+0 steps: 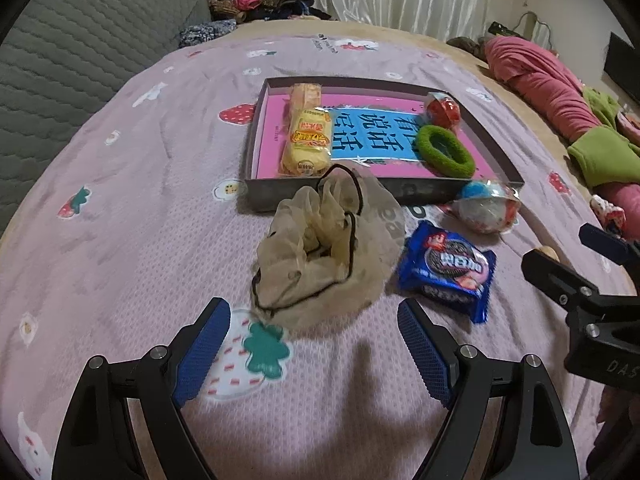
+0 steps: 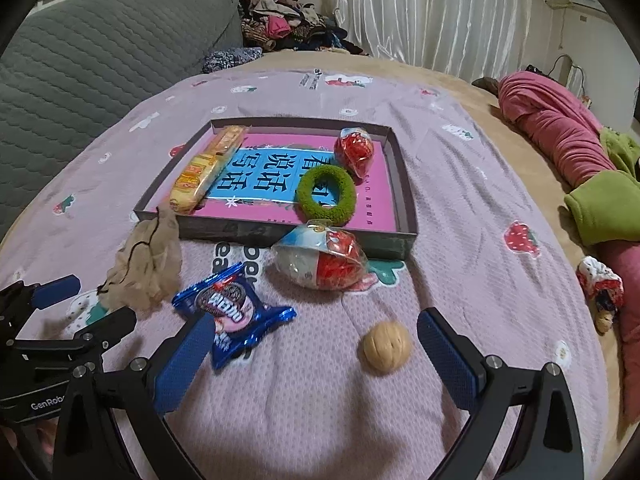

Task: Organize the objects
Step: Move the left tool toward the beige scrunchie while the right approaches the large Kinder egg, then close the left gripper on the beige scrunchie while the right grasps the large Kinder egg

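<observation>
A shallow box lid (image 1: 256,152) (image 2: 404,184) on the bed holds a yellow snack pack (image 1: 306,140) (image 2: 202,172), a green hair tie (image 1: 444,152) (image 2: 326,191) and a red wrapped egg (image 1: 442,110) (image 2: 356,150). In front of it lie a beige mesh scrunchie (image 1: 324,248) (image 2: 148,268), a blue cookie pack (image 1: 448,272) (image 2: 232,308), another wrapped egg (image 1: 486,206) (image 2: 320,260) and a walnut (image 2: 386,346). My left gripper (image 1: 314,346) (image 2: 84,300) is open just short of the scrunchie. My right gripper (image 2: 316,360) (image 1: 576,256) is open, with the walnut between its fingers and the cookie pack by its left finger.
A pink patterned blanket (image 1: 120,200) covers the bed. A grey quilted headboard (image 1: 60,60) stands at the left. Pink and green clothes (image 2: 580,168) lie along the right edge. A clothes pile (image 2: 288,28) and white curtains (image 2: 432,12) are at the back.
</observation>
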The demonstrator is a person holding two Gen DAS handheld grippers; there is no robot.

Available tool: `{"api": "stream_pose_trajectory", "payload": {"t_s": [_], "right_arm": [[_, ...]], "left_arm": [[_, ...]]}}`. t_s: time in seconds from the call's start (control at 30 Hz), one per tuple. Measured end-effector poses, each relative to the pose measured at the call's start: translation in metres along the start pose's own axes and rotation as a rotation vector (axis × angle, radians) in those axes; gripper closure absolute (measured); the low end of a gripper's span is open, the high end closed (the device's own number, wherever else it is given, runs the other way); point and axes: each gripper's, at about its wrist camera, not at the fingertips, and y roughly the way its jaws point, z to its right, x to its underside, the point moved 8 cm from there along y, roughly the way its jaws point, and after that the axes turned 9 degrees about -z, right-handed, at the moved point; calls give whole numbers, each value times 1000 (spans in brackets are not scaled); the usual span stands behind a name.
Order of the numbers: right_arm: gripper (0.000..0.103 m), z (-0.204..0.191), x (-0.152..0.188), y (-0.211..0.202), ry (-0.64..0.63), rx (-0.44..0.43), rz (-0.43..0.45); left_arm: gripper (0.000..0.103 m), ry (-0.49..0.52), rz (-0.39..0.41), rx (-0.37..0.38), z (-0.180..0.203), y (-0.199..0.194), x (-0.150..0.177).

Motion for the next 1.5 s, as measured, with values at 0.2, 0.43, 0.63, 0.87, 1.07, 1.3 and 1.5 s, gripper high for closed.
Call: {"api": "stream_pose_trajectory", "payload": {"t_s": [0.2,0.43,0.63,0.87,1.07,1.3,1.5], "right_arm": [[1,-1,-12,21,2,-6,-18],[1,3,-23,45,9,-4,-46],[1,8,-29,64,33,-7,-69],[19,9,-31,82,55,-57,-83],[27,8,-30,85,64,-92,-74],[27,5,-36,69,62,-124,-7],[27,2,-37,62,53,-136,12]], "left_arm": [[16,-10,-10,9,-1,18,-15],[16,-15,-32,22,0,43,-26],[16,-25,-39,48,1,58,-33],[17,-59,-17,110,0,65,-44],[19,-67,-15,131,-1,71,-46],[61,-76,-5,117,-9,70,-46],[82,-60,12,114,-8,61,-43]]}}
